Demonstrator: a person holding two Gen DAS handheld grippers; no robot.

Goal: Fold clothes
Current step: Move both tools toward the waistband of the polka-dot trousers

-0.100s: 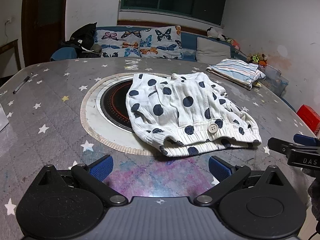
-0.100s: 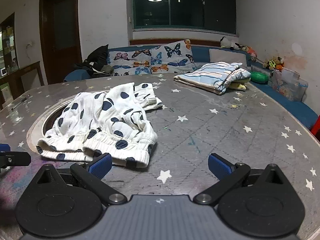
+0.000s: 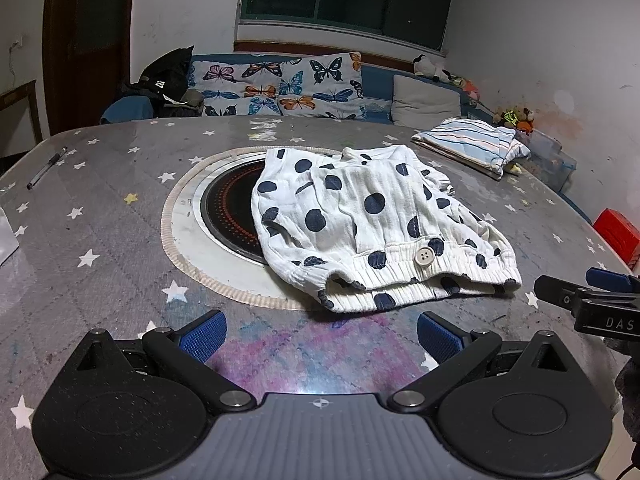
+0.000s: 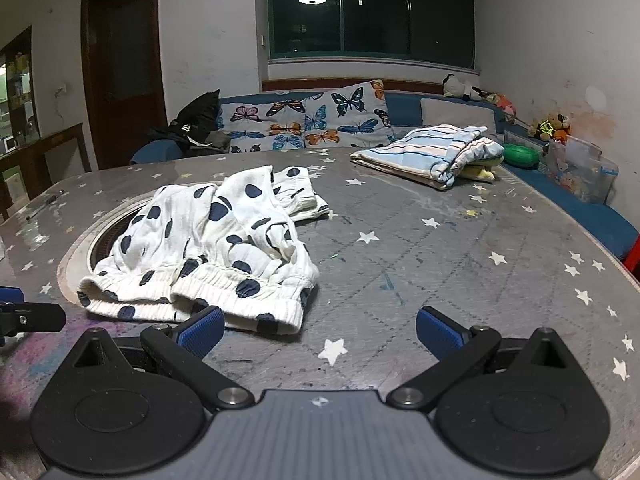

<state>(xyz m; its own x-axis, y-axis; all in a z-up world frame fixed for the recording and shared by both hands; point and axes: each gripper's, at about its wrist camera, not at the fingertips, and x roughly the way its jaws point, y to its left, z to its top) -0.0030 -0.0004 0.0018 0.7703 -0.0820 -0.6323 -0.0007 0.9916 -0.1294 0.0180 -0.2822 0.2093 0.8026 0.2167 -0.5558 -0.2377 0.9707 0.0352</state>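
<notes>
One polka-dot garment [image 3: 372, 224] lies crumpled, waistband toward both grippers, probably lengthwise away from them. Left gripper [image 3: 320, 334] and right gripper [image 4: 320, 332] gape wide, empty.

The polka-dot garment [image 3: 372, 228] is covering part of the round burner [image 3: 228, 216], and the right gripper [image 3: 592, 300] is getting cropped by the frame edge.

- Grey starred table [image 4: 460, 248]
- Spotted garment [image 3: 372, 220] lying partly over its round inset [image 3: 188, 240]
- Striped folded pile [image 4: 432, 152]
- Pen [image 3: 46, 169]
</notes>
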